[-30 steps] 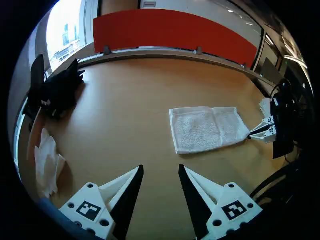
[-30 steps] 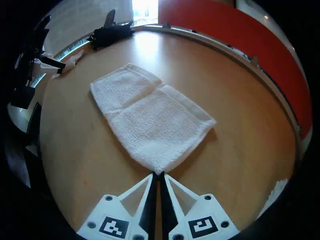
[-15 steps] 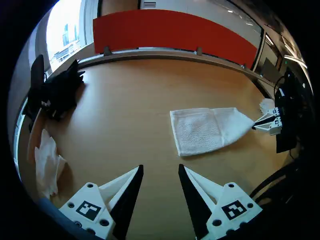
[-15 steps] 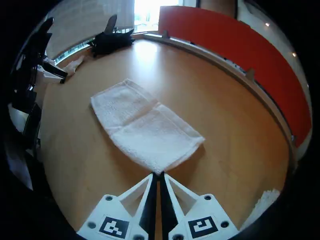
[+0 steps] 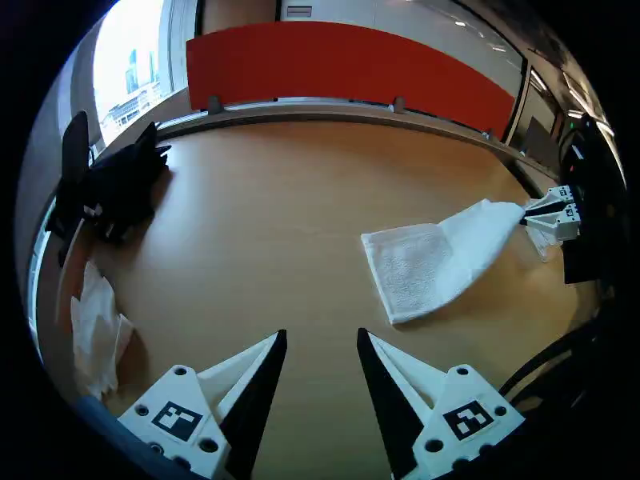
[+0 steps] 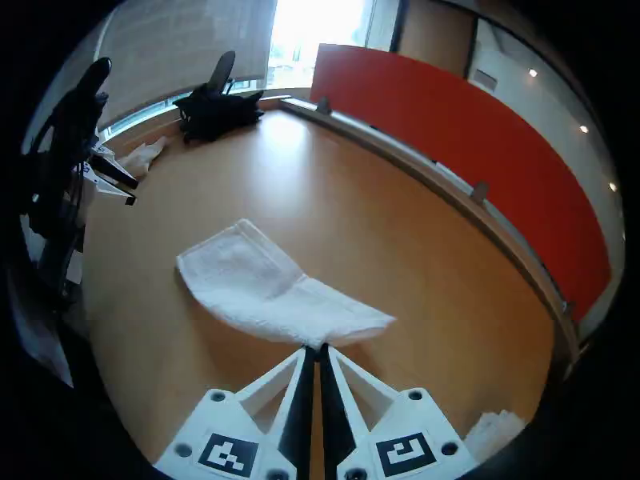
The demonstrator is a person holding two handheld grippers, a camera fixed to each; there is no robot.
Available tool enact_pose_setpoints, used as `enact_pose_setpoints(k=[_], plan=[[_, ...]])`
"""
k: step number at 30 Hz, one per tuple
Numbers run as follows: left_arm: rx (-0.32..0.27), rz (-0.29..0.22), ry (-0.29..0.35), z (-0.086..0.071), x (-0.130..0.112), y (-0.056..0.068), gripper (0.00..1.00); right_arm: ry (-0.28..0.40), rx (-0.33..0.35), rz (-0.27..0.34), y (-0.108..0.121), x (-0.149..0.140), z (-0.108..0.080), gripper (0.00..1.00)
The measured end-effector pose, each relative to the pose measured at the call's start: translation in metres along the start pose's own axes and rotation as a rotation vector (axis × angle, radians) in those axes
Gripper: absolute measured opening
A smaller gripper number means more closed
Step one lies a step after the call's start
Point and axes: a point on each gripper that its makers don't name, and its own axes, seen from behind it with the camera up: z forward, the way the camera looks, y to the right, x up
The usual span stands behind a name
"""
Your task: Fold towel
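Right gripper view, bottom centre: the right gripper (image 6: 320, 352) clamps a corner of the white terry towel (image 6: 256, 288). Left gripper view: that corner hangs raised at mid-right above the wooden table (image 5: 264, 224), with the left gripper (image 5: 320, 340) spread empty at the bottom.

The left gripper (image 5: 320, 334) has white, wedge-shaped jaws with triangular cut-outs, black inner faces, round screw holes, and a black-and-white square marker at each base. The right gripper (image 6: 314, 350) is built alike.

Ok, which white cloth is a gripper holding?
The folded towel mid-table, its corner pinched and raised by the right gripper; the crumpled cloth near the black bag lies untouched.
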Motion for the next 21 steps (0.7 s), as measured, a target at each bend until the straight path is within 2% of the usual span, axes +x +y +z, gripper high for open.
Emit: enact_pose_setpoints(k=[11, 21], plan=[[-0.002, 0.004, 0.002, 0.002, 0.003, 0.004, 0.64, 0.032, -0.029, -0.043, 0.014, 0.017, -0.024, 0.04], [-0.005, 0.004, 0.006, 0.002, 0.005, 0.007, 0.63, 0.04, -0.013, -0.073, 0.01, 0.022, -0.025, 0.04]])
